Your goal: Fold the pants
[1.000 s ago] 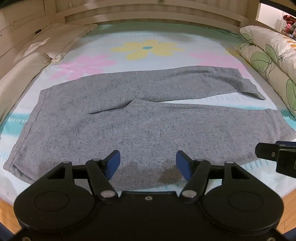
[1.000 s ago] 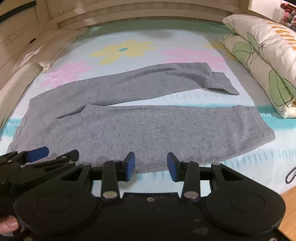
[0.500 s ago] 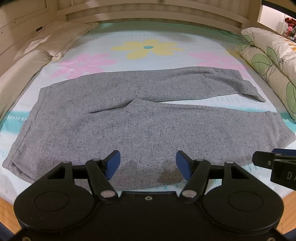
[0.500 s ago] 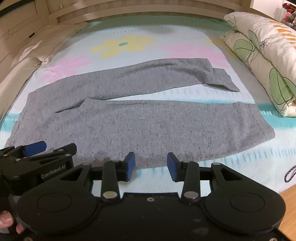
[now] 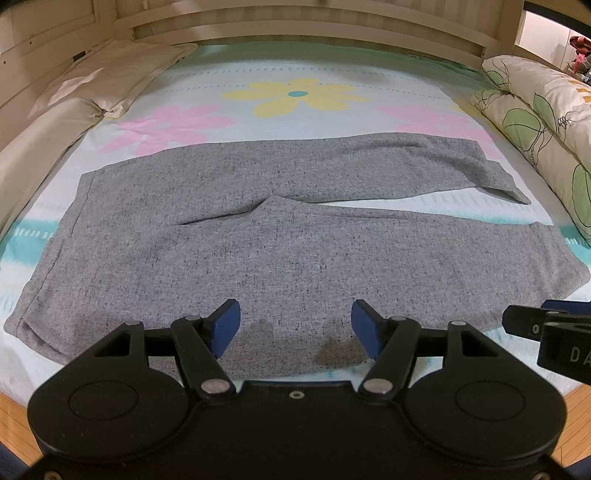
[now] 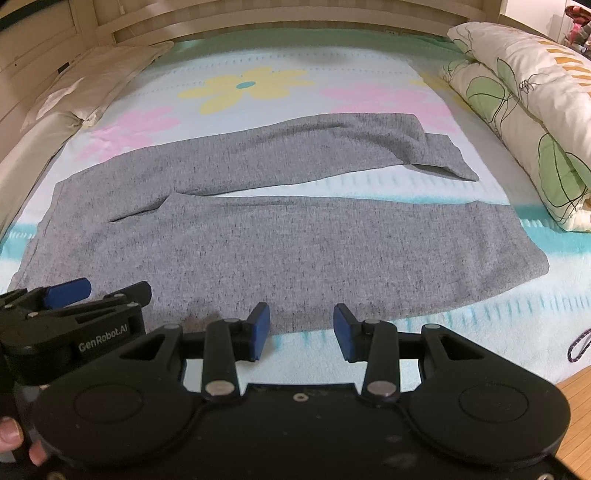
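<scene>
Grey pants lie flat across the bed, waistband at the left, both legs running right; they also show in the right wrist view. The far leg's cuff is folded back on itself. My left gripper is open and empty, just above the near edge of the near leg. My right gripper is open and empty at the near edge of the same leg, further right. Each gripper shows in the other's view, the right one at the right edge, the left one at the lower left.
The bed has a flowered sheet. A white pillow lies at the far left. A leaf-patterned quilt is rolled along the right side. A wooden headboard runs along the back. Wooden floor shows below the near edge.
Both grippers have drifted slightly, so the pants sit a little differently in each view. The jaws stay open and nothing has been taken hold of.
</scene>
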Demonstrator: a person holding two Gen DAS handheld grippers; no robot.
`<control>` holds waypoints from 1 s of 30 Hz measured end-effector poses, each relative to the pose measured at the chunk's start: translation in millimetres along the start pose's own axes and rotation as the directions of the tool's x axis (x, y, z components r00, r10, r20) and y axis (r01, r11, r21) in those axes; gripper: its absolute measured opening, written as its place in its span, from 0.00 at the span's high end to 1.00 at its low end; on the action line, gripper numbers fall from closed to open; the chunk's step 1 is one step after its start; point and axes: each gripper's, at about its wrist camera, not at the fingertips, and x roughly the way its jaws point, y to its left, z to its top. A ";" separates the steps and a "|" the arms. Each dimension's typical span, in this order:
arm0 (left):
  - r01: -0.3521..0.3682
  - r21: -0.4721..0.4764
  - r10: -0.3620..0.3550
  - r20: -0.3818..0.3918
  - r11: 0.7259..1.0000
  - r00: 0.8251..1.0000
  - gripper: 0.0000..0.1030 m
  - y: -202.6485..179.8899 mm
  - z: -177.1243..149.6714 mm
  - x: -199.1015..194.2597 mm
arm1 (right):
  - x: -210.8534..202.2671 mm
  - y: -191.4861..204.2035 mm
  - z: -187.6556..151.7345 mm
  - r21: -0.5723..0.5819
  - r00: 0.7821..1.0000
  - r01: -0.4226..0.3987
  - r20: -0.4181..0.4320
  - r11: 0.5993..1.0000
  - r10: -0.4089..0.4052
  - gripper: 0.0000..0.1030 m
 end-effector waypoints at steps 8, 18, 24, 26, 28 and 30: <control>0.000 0.000 0.000 0.000 1.000 1.000 0.34 0.0 0.4 0.0 | -0.4 0.6 0.5 -0.002 1.000 0.000 -0.005 1.000 -0.001 0.60; 0.003 -0.001 -0.003 -0.011 1.000 1.000 0.34 -0.5 -1.2 1.8 | -0.3 0.9 0.8 -0.002 1.000 0.004 -0.014 1.000 -0.004 0.60; 0.009 0.001 -0.008 -0.037 1.000 0.999 0.34 -2.0 -1.5 6.1 | 1.7 0.9 2.5 -0.005 1.000 0.002 -0.030 1.000 -0.003 0.60; 0.015 0.001 -0.015 -0.057 1.000 0.998 0.34 -2.4 -3.2 8.5 | 4.2 0.5 1.7 -0.007 0.999 0.002 -0.046 1.000 -0.002 0.60; 0.018 0.001 -0.018 -0.071 1.000 0.997 0.34 -2.5 -5.0 10.4 | 7.3 -0.5 1.5 0.002 0.998 0.001 -0.070 1.000 -0.001 0.60; 0.018 0.004 -0.018 -0.081 1.000 0.997 0.34 -2.7 -6.9 11.6 | 10.3 -1.2 -0.1 0.008 0.995 0.006 -0.096 1.000 -0.005 0.60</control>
